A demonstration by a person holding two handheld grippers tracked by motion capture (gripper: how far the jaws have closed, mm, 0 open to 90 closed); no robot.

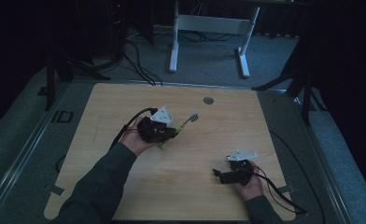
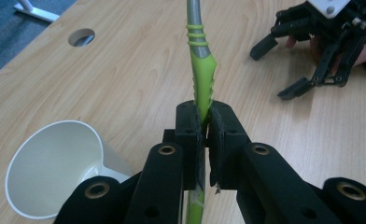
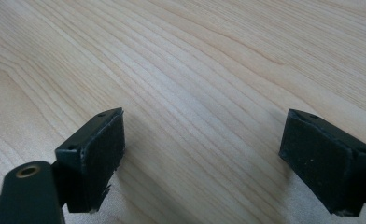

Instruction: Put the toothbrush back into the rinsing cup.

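The green toothbrush point(image 2: 201, 79) is pinched mid-handle by the left hand-held gripper point(image 2: 204, 135), long axis pointed far-right; the spread, empty right hand-held gripper point(image 1: 225, 176) is held near-right.

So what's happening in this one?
A person works at a wooden table with a gripper in each hand. The left gripper is shut on the green handle of a toothbrush, holding it above the tabletop with the brush end pointing away. A white cup sits close beside that gripper in the left gripper view. The right gripper rests low over bare wood nearer the person, jaws wide open and holding nothing.
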